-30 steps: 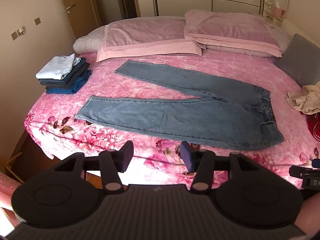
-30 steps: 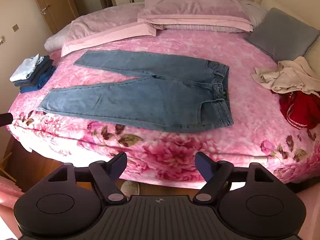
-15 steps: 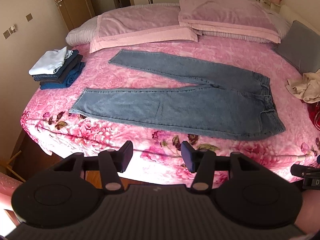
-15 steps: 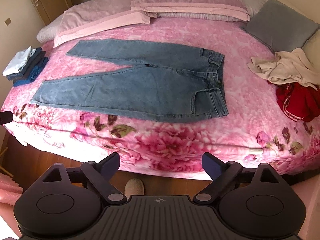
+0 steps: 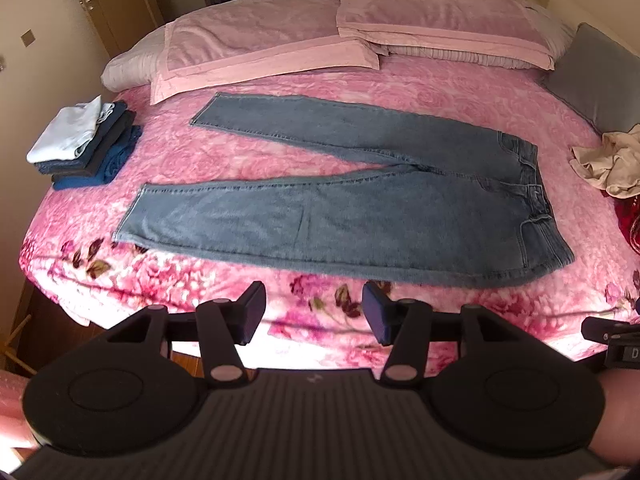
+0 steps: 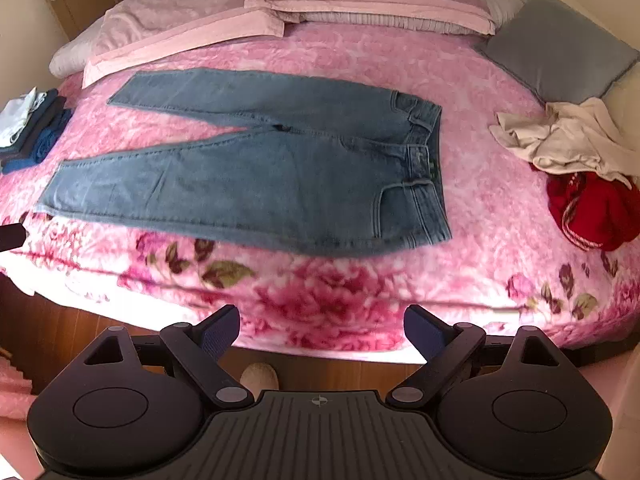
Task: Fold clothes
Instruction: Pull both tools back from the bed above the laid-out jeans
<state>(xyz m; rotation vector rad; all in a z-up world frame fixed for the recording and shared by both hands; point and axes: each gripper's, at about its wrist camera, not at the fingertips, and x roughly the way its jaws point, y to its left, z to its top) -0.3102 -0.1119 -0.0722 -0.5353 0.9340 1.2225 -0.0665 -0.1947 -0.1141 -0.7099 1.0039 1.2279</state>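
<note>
Tongs (image 6: 322, 330) hang empty before jeans (image 6: 256, 168), folded stack (image 5: 86, 144) leftward.

The pink floral bed (image 6: 360, 292) carries flat jeans (image 6: 256, 172), 2 pillows (image 5: 260, 44), a folded stack (image 5: 86, 140), a grey cushion (image 6: 556, 44) and crumpled clothes (image 6: 568, 136).

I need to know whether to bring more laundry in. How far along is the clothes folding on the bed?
Done: a folded stack sits at the bed's left edge. In hand: the jeans lie spread flat, legs apart, unfolded; the left gripper and right gripper are open, empty, short of them. Left: a crumpled beige garment and a red one at the right.
</note>
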